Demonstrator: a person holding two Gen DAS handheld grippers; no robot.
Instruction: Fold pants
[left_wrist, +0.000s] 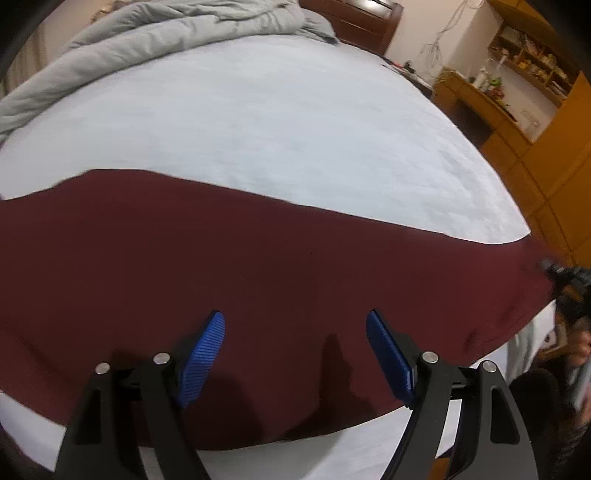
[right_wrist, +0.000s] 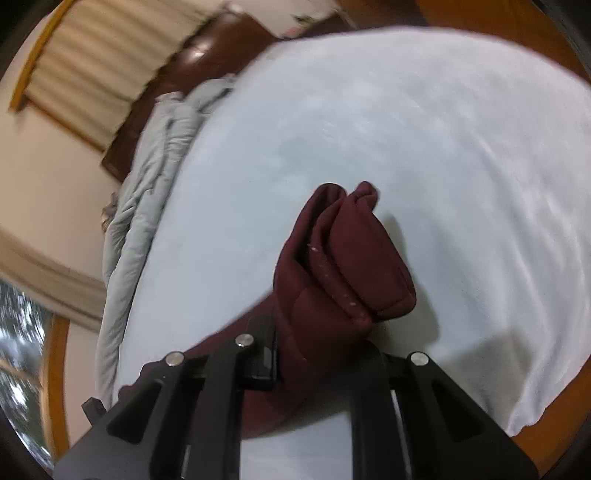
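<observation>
While spread across the pale bed sheet (left_wrist: 295, 122), maroon pants (left_wrist: 221, 258) under left gripper (left_wrist: 295, 332), jaws apart, empty; right gripper (right_wrist: 314, 354) clenched on bunched pants end.

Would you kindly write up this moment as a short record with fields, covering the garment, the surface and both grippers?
garment: maroon pants, spread flat across the near part of the bed
surface: pale blue sheet
bedding: grey duvet bunched at the far end
left gripper: open, above the pants, holding nothing
right gripper: shut on a bunched end of the pants, which sticks out past the fingers
fold: not yet done
</observation>
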